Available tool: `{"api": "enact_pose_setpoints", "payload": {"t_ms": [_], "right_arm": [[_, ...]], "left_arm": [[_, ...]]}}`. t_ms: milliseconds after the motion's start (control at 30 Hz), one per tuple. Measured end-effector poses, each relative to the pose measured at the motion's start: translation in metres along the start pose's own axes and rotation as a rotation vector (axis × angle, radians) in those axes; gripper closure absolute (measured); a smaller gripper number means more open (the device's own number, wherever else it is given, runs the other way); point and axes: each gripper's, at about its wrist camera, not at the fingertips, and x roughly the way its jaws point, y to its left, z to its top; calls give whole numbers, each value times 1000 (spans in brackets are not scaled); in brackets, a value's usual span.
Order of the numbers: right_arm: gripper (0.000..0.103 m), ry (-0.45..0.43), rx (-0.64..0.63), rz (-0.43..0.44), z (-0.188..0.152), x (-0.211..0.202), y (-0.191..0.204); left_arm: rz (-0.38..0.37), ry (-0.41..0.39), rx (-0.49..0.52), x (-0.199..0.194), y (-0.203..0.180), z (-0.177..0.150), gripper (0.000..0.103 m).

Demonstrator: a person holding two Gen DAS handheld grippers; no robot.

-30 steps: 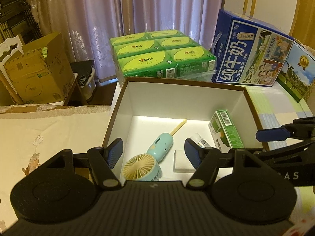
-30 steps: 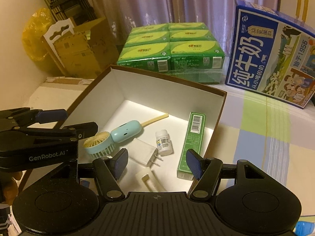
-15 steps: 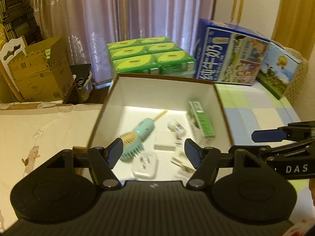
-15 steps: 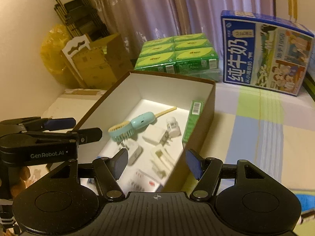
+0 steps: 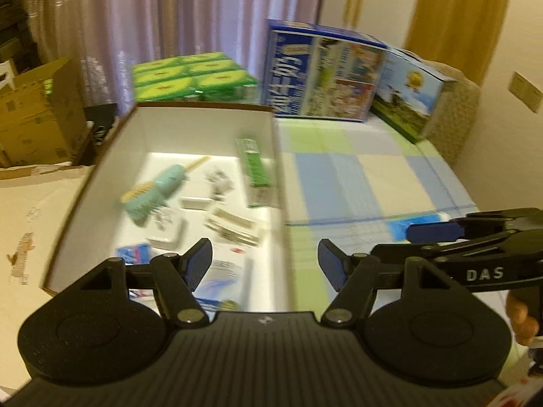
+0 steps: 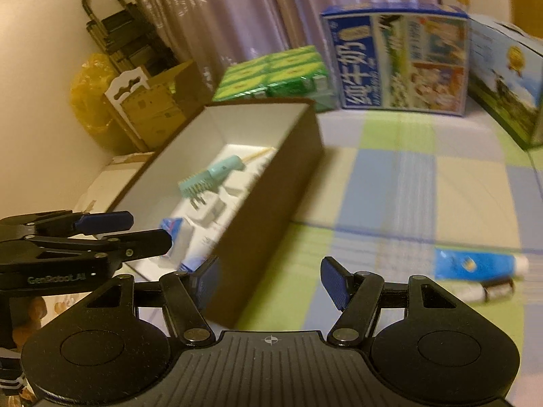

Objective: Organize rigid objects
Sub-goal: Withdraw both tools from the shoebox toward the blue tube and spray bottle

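Several small items lie inside the brown cardboard box with white lining: a teal handheld fan toward its left wall, a white plug adapter below it, a long green carton along its right wall. Right of the box, a blue tube rests on the checked cloth. Both the left gripper and right gripper are spread, empty.

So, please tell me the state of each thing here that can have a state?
left gripper: open, empty
right gripper: open, empty
brown box: open, no lid, holding items
teal fan: lying in box
blue tube: lying on checked cloth, outside box
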Motion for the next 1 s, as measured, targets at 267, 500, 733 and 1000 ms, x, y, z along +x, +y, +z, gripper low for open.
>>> {"api": "enact_pose_setpoints", "payload": {"t_ms": [267, 500, 733, 1000], "right_arm": [[41, -5, 85, -77, -38, -47, -51], [41, -14, 178, -179, -63, -76, -109], [41, -20, 213, -237, -80, -90, -153], [30, -24, 231, -229, -84, -77, -186]], "left_arm": [[-95, 41, 61, 10, -67, -12, 38], [-156, 80, 113, 37, -122, -21, 38], [-163, 128, 134, 73, -158, -32, 41], [-115, 161, 126, 111, -170, -33, 43]]}}
